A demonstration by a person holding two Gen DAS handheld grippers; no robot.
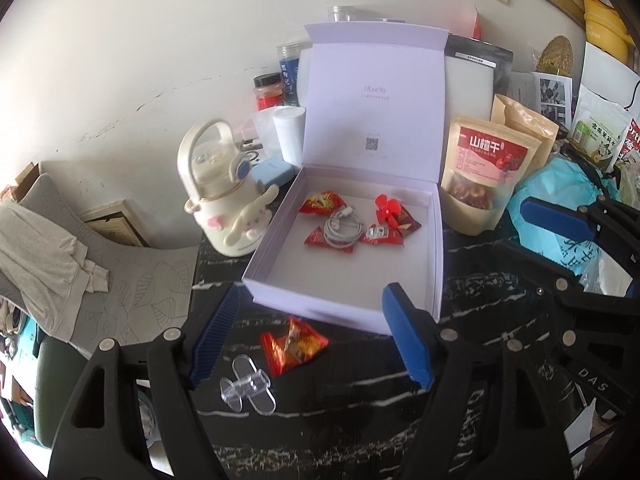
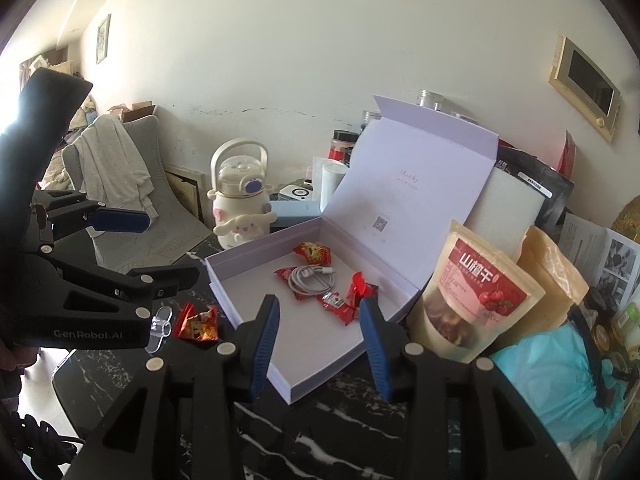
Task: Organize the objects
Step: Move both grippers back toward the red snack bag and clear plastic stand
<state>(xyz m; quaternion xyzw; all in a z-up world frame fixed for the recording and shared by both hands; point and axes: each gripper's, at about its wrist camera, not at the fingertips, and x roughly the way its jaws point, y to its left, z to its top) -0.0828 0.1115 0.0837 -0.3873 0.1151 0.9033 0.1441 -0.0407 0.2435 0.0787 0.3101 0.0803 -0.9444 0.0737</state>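
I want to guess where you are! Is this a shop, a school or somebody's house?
Most likely somebody's house, a lived-in room. A grey chair has clothes thrown over it, framed pictures hang on the wall, and a cartoon-dog water bottle stands among snack bags on a crowded black marble table.

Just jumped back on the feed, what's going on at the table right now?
A person is tidying small items into the open white box. Already inside it are a coiled white cable, several red snack packets and a small red fan. Both tools are open and empty: the left tool hovers over a red snack packet and a clear plastic clip lying on the black marble table outside the box; the right tool hangs over the box's near corner.
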